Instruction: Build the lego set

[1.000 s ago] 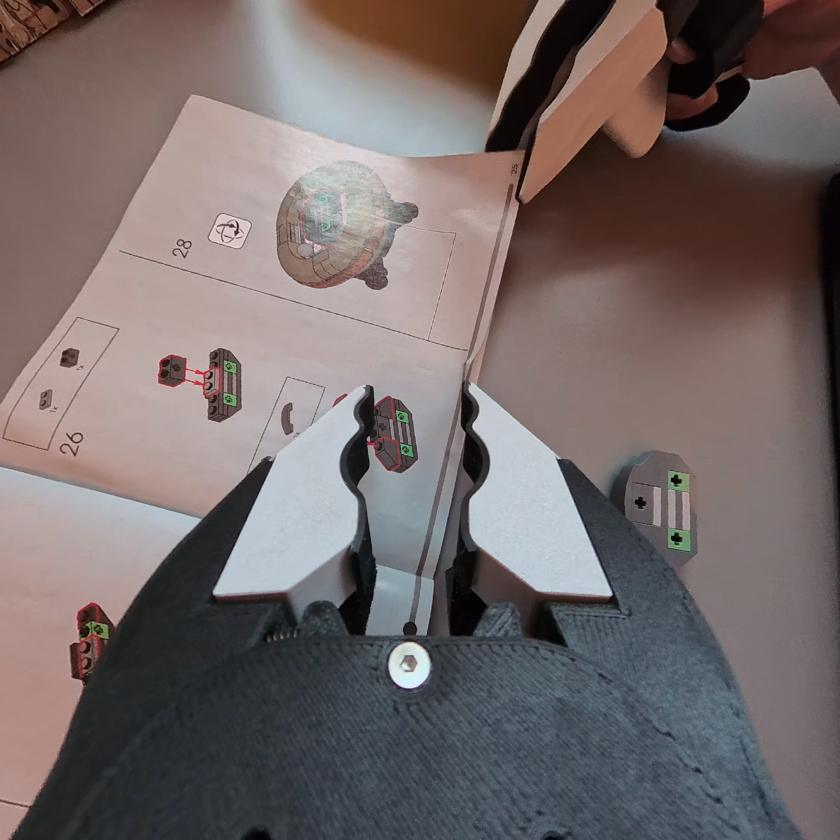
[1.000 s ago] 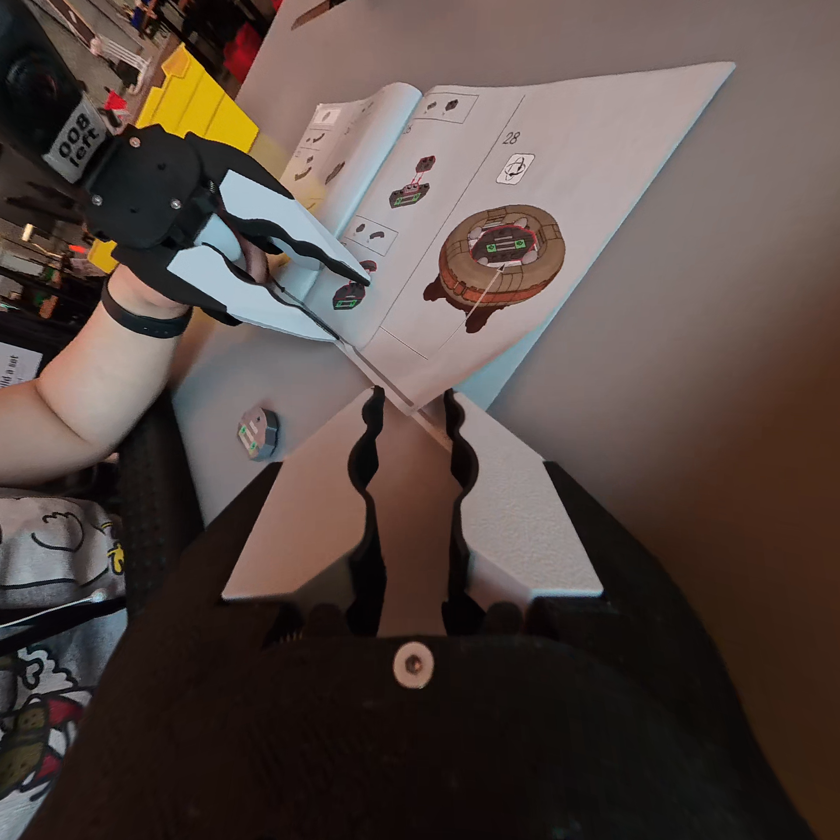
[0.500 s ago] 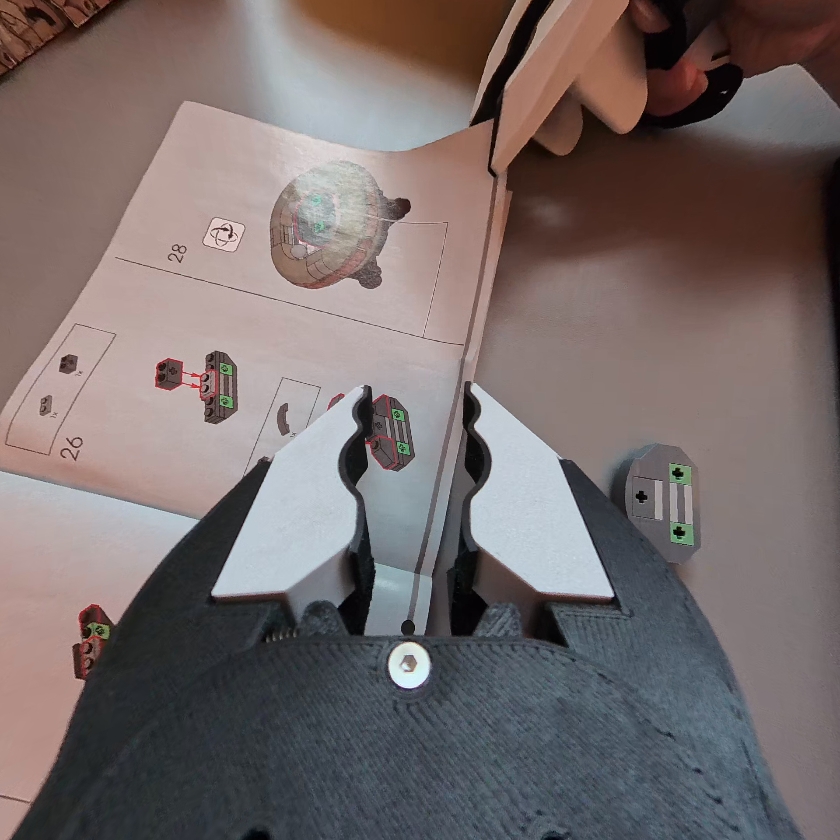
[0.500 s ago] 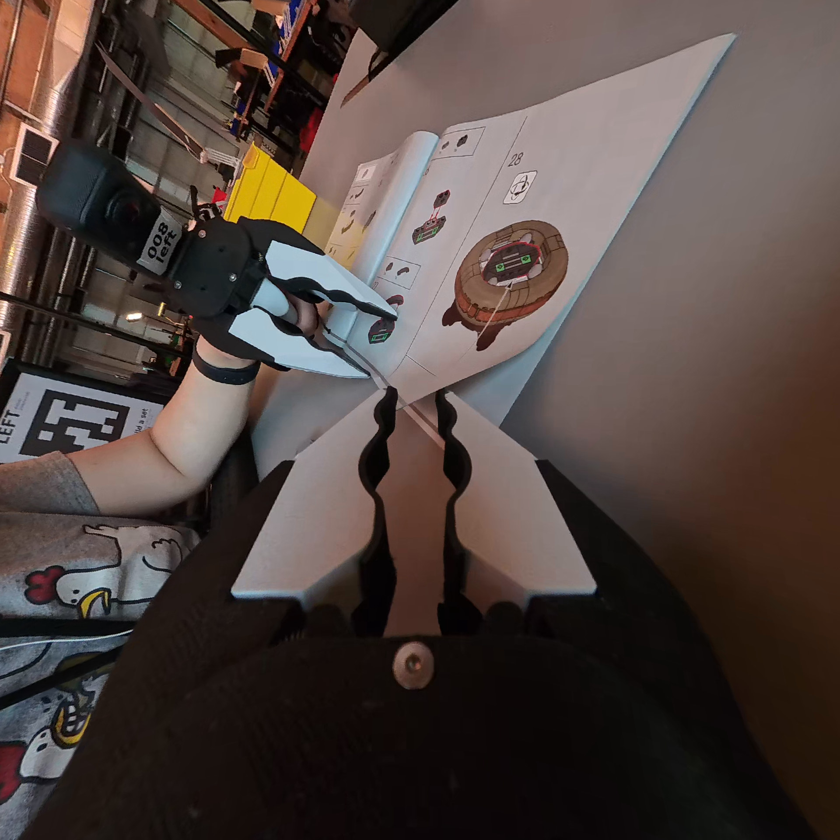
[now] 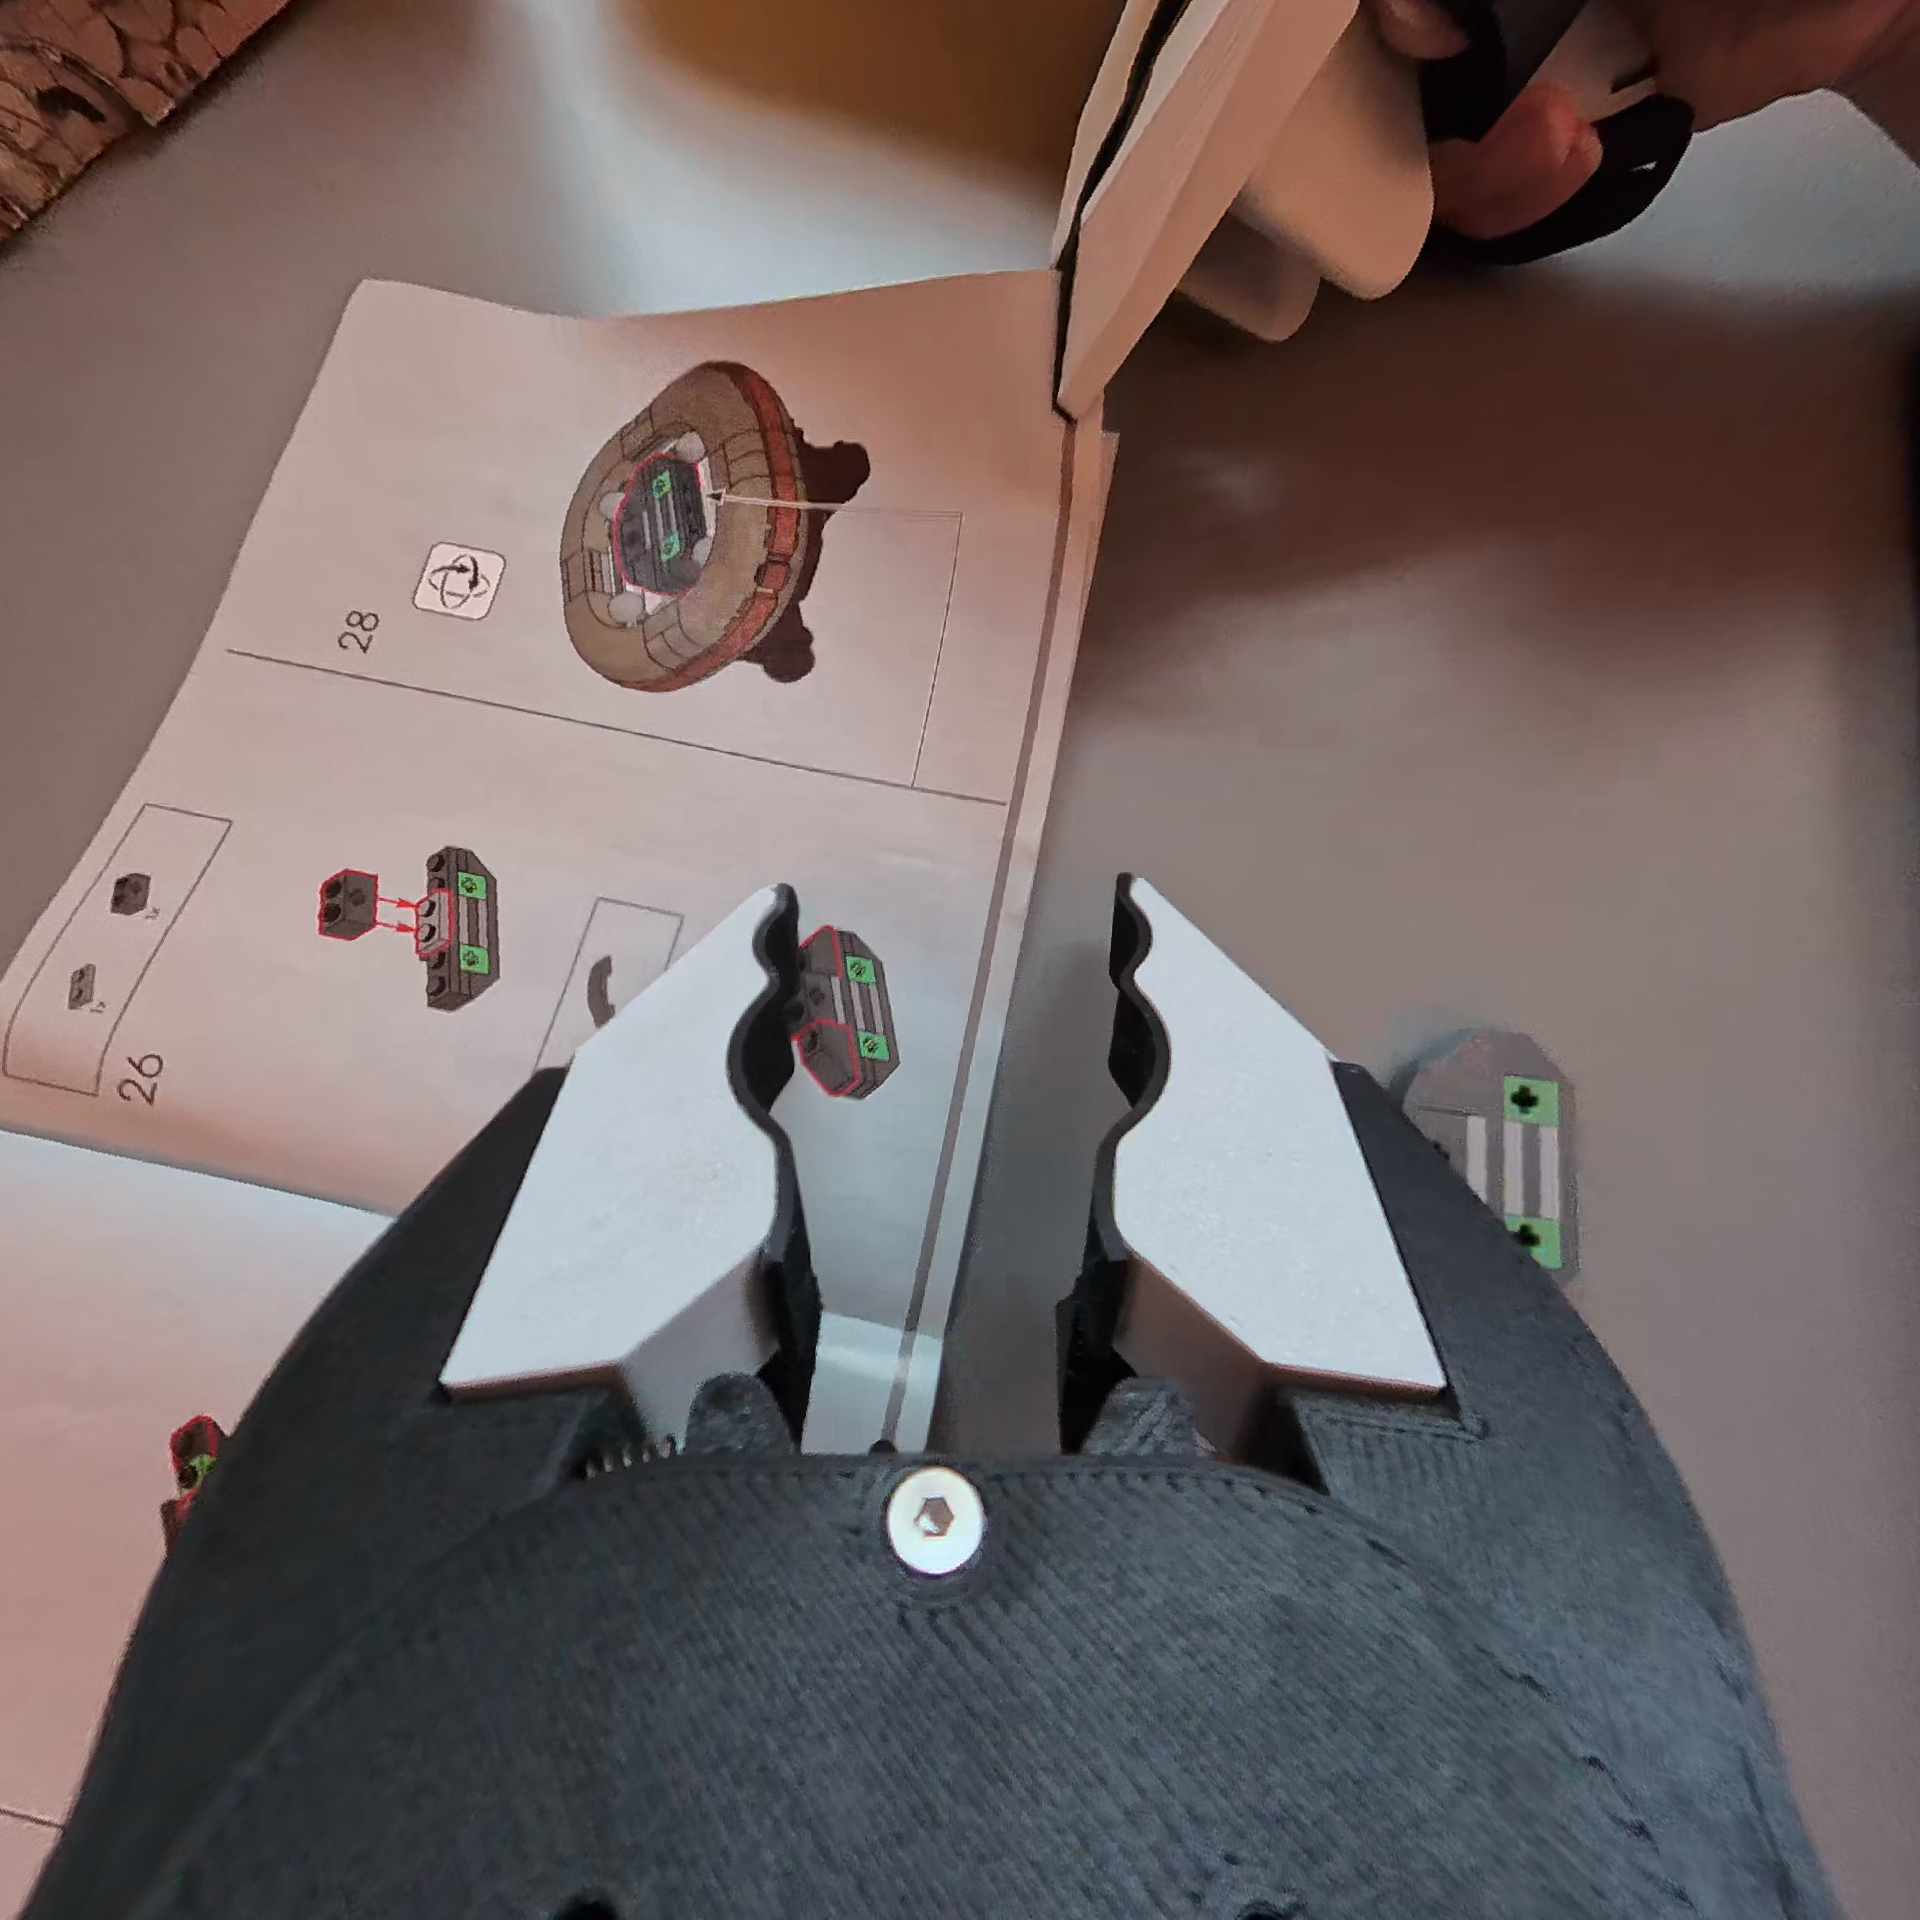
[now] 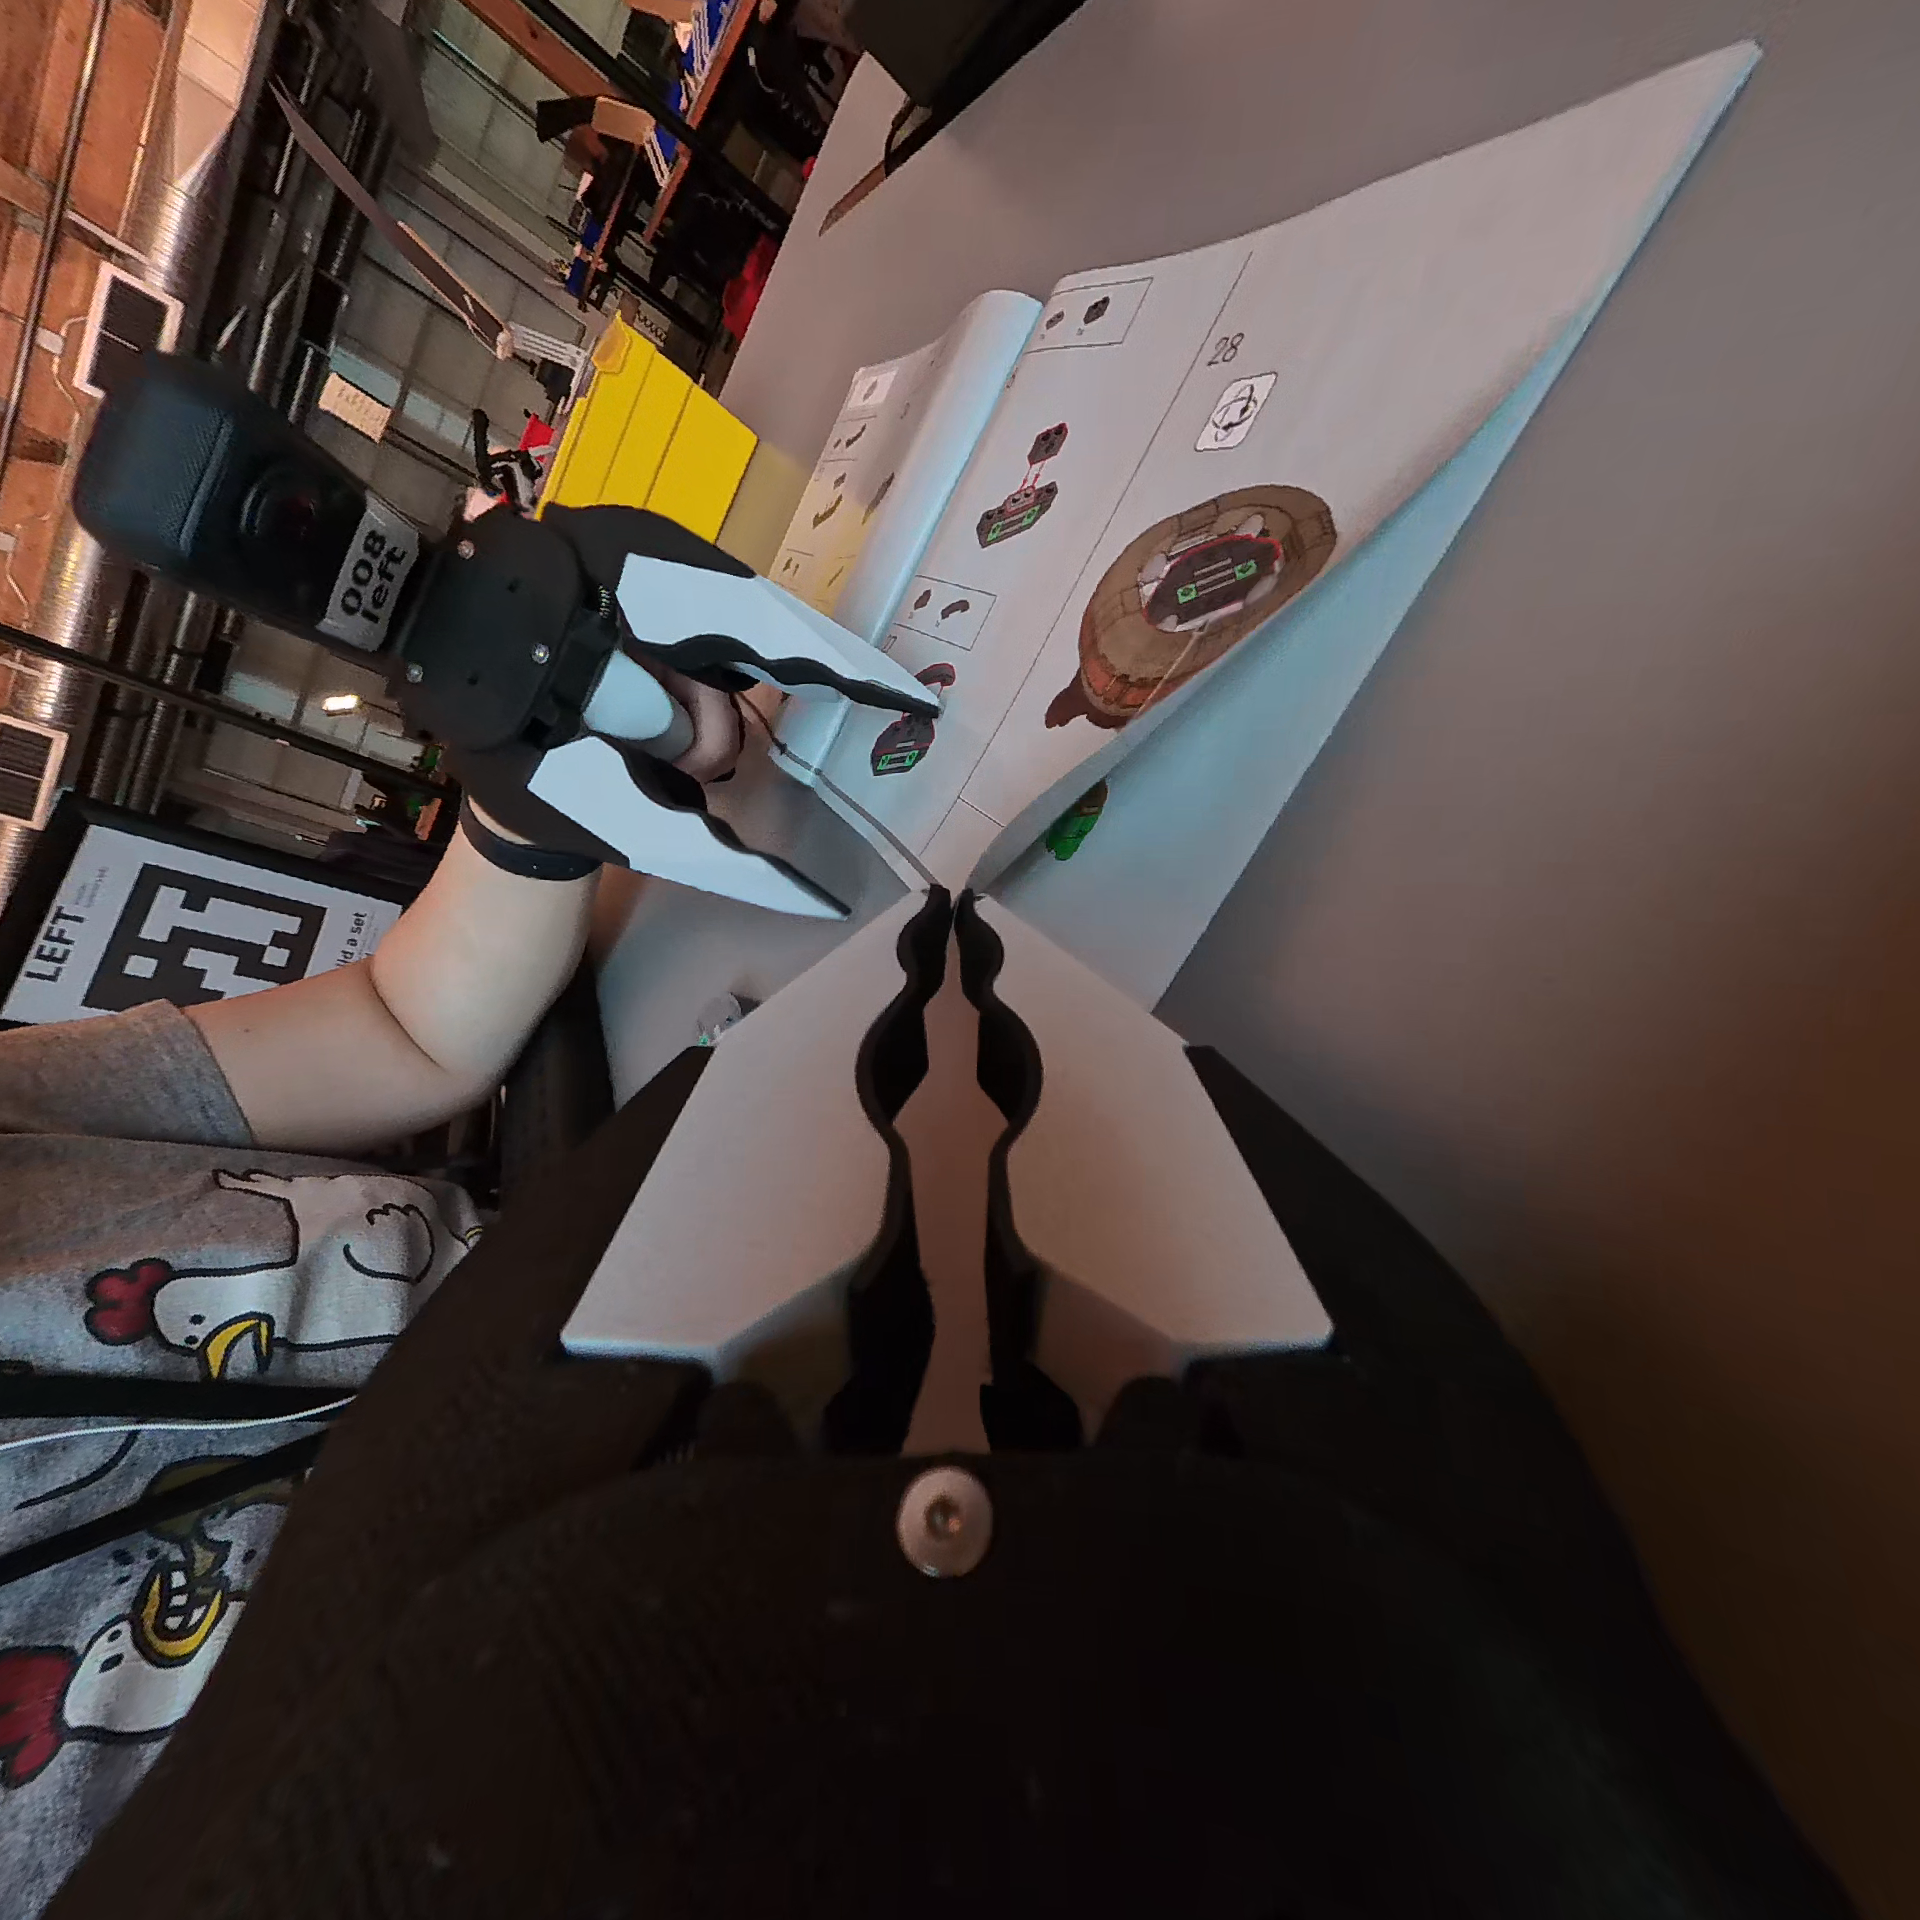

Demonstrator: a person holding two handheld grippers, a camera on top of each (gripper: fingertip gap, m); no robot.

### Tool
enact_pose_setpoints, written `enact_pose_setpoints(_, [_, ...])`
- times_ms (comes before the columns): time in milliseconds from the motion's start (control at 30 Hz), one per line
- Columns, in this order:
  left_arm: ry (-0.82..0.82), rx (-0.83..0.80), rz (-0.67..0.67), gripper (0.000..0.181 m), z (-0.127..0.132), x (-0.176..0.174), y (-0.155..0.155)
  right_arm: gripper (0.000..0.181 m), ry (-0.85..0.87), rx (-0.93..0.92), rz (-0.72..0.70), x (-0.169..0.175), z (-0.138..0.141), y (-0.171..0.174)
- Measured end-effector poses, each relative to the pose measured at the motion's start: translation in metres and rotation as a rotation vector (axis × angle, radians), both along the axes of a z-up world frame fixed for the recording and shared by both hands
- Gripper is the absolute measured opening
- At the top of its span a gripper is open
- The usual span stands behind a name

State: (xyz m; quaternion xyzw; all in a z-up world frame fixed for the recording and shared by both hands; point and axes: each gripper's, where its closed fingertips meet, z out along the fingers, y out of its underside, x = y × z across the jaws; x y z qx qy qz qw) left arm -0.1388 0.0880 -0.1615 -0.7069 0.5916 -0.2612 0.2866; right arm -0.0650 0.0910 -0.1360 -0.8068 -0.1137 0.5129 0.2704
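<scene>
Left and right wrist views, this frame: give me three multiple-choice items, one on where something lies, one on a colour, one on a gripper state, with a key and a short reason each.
1. Where does the small grey lego piece lie?
A. on the open booklet
B. on the bare table, right of the booklet's edge
C. between the left gripper's fingers

2. What colour are the two small squares on that piece?
A. green
B. red
C. yellow

3. How does the right gripper stand?
A. wide open above the table
B. shut on a lego brick
C. shut on the page corner of the instruction booklet

Key: 1 B, it sits on the table beside the left gripper, off the paper. 2 A, both squares show green. 3 C, its tips meet on the lifted page corner.
</scene>
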Motion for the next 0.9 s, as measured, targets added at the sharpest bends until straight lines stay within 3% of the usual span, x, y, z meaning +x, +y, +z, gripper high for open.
enact_pose_setpoints(467, [-0.124, 0.136, 0.08, 0.065, 0.027, 0.035, 0.005, 0.0, 0.142, 0.043, 0.016, -0.006, 0.025, 0.0])
enact_pose_setpoints(733, [-0.079, 0.183, 0.077, 0.066, 0.013, 0.037, 0.008, 0.0, 0.159, 0.021, 0.009, -0.004, 0.024, 0.0])
enact_pose_setpoints(900, [-0.056, 0.221, 0.076, 0.057, 0.009, 0.036, 0.009, 0.0, 0.184, 0.023, 0.007, -0.004, 0.027, 0.001])
